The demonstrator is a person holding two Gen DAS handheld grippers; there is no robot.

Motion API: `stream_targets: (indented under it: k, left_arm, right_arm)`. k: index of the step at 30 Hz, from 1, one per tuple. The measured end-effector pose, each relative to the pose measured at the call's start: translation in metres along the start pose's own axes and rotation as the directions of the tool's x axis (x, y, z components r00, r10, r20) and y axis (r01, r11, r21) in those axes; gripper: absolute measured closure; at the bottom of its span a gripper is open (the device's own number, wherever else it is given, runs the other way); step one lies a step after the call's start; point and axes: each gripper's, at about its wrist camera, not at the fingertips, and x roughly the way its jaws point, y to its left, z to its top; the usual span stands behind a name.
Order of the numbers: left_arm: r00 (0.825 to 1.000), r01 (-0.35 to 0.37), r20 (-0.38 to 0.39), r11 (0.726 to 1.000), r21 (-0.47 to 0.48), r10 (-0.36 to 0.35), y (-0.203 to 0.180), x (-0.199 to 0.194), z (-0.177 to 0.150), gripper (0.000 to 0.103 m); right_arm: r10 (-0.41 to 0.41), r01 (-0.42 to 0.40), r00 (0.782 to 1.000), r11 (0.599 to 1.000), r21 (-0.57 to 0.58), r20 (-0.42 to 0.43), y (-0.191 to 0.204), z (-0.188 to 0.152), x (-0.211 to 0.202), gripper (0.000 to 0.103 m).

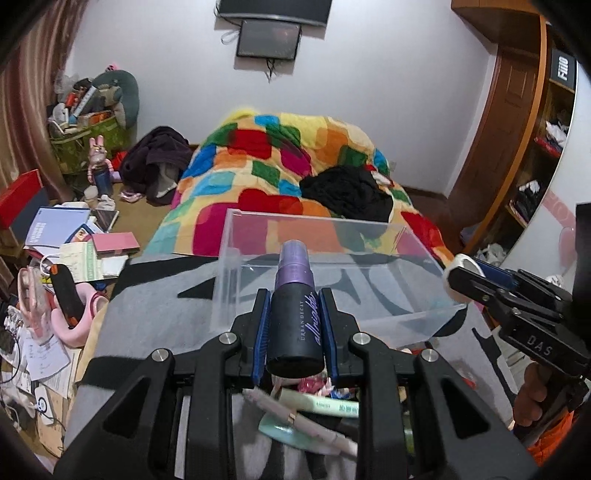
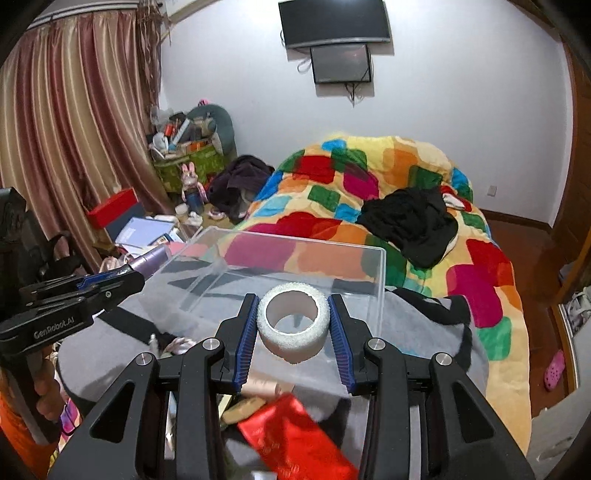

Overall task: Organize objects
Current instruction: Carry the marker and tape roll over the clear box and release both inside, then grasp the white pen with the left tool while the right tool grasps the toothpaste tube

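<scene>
Nearest the left wrist camera, the left gripper [image 1: 295, 328] is clamping a dark spray bottle [image 1: 295, 325] between its blue pads, which are pressing on both sides of the barrel. The bottle's purple cap is pointing toward 12 o'clock. Below the jaws, at 6 o'clock, small tubes [image 1: 321, 406] are lying loose on a grey blanket [image 1: 155, 317].

Nearest the right wrist camera, the right gripper [image 2: 293, 325] is gripping a white tape roll [image 2: 293, 323], with both ridged pads touching its outer wall. The roll's open core is facing up and toward the camera. At 6 o'clock, a red packet [image 2: 295, 439] is lying on the blanket, partly blurred.

Just beyond both grippers, a clear plastic box [image 1: 314, 229] is sitting on the grey blanket. In the left view the bottle is overlapping the box's near wall; in the right view the tape roll is overlapping the box [image 2: 373, 280] near its front edge. Whether either item is over the opening or short of it cannot be determined.

Each gripper is appearing in the other's view: the right one at 3 o'clock, the left one at 9 o'clock.

Farther out, a multicoloured quilt [image 1: 258, 155] is covering the bed from 12 to 2 o'clock, with black clothing [image 1: 347, 192] lying on it. At 12 o'clock, a screen [image 2: 334, 22] is hanging on the wall.
</scene>
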Motion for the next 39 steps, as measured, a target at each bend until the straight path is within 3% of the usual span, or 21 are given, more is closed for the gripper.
stream_targets:
  k: [6, 14, 19, 24, 32, 34, 39]
  left_arm:
    - [0.994, 0.017, -0.11, 1.0, 0.006, -0.017, -0.002, 0.041, 0.012, 0.078]
    - [0.984, 0.011, -0.178, 0.999, 0.037, -0.004, -0.008, 0.067, 0.016, 0.078]
    - [0.985, 0.011, -0.171, 0.998, 0.06, -0.001, -0.012, 0.062, 0.014, 0.078]
    - [0.987, 0.026, -0.16, 0.998, 0.063, -0.016, -0.015, 0.05, 0.012, 0.077]
    - [0.994, 0.025, -0.112, 0.997, 0.071, -0.017, -0.017, 0.018, 0.004, 0.054]
    - [0.995, 0.012, -0.099, 0.997, 0.073, -0.005, -0.018, 0.011, 0.0, 0.044]
    - [0.995, -0.018, -0.091, 0.996, 0.087, 0.026, -0.022, 0.001, -0.021, 0.032]
  right_arm:
    - [-0.006, 0.006, 0.994, 1.0, -0.001, -0.109, -0.005, 0.008, 0.042, 0.069]
    - [-0.001, -0.003, 0.977, 1.0, -0.021, -0.213, -0.003, 0.009, 0.076, 0.068]
    - [0.022, -0.021, 0.976, 1.0, 0.008, -0.215, -0.006, 0.007, 0.073, 0.066]
    - [0.015, -0.018, 0.982, 1.0, -0.012, -0.187, -0.001, 0.006, 0.059, 0.054]
    - [0.015, -0.019, 0.994, 0.999, -0.031, -0.108, 0.004, 0.001, 0.022, 0.043]
    - [0.017, -0.02, 0.995, 0.999, -0.034, -0.094, 0.005, -0.001, 0.014, 0.04]
    - [-0.006, 0.003, 0.998, 0.999, -0.044, -0.067, 0.003, -0.016, -0.008, 0.035]
